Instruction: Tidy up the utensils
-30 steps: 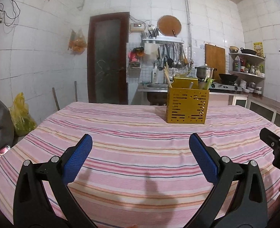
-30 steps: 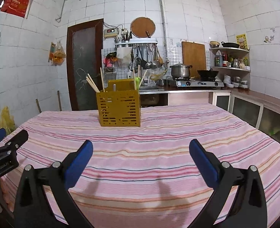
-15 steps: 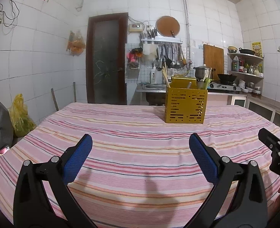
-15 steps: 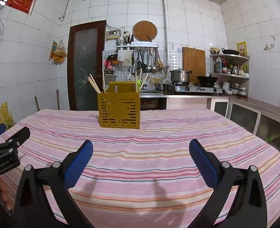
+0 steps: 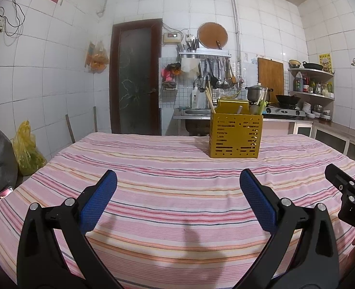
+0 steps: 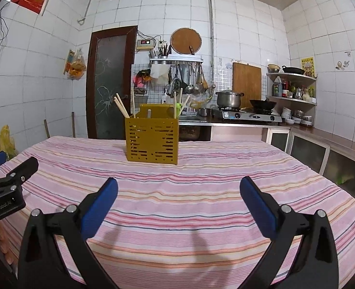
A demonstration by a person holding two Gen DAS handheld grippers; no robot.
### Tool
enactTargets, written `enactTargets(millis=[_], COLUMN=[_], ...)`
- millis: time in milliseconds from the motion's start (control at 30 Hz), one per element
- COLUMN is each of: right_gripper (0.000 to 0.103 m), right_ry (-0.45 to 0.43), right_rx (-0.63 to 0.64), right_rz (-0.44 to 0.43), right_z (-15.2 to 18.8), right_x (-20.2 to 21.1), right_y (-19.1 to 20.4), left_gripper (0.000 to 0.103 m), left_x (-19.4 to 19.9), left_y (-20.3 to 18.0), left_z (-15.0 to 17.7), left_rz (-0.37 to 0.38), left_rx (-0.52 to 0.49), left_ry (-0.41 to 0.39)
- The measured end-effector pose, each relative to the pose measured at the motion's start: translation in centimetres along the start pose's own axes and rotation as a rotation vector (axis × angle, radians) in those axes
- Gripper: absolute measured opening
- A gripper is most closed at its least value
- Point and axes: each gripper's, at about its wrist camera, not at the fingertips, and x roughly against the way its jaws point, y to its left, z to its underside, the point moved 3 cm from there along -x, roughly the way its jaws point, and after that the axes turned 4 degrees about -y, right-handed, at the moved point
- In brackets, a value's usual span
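A yellow slotted utensil holder [image 5: 235, 136] [image 6: 152, 139] stands on the far half of the striped tablecloth [image 5: 167, 168] [image 6: 201, 168]. Wooden chopsticks [image 6: 120, 107] and other utensil handles stick up out of it. My left gripper [image 5: 177, 183] hovers over the near part of the table, open, with nothing between its blue pads. My right gripper [image 6: 178, 189] is likewise open and holds nothing. Each gripper shows at the edge of the other's view. No loose utensil lies on the cloth.
Behind the table runs a kitchen counter with a sink [image 5: 194, 112], a pot [image 6: 229, 98] and a wok on a gas stove [image 6: 249, 115]. A brown door [image 5: 136, 77] is at the back left. A yellow bag [image 5: 26, 149] sits on the floor to the left.
Both views have tilted up and drawn back slightly, so the holder sits a little lower and further off in the frame. Both grippers stay open.
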Motion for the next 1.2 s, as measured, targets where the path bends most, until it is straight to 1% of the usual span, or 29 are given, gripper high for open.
enactTargets(millis=[1200], right_gripper=[0.099], right_ry=[-0.015], right_rx=[-0.019], right_rz=[0.004], right_z=[-0.40], right_x=[0.26], right_y=[-0.65], left_gripper=[0.098], left_x=[0.03], left_y=[0.07], left_z=[-0.03], left_rz=[0.002], left_rx=[-0.004], left_ry=[0.000])
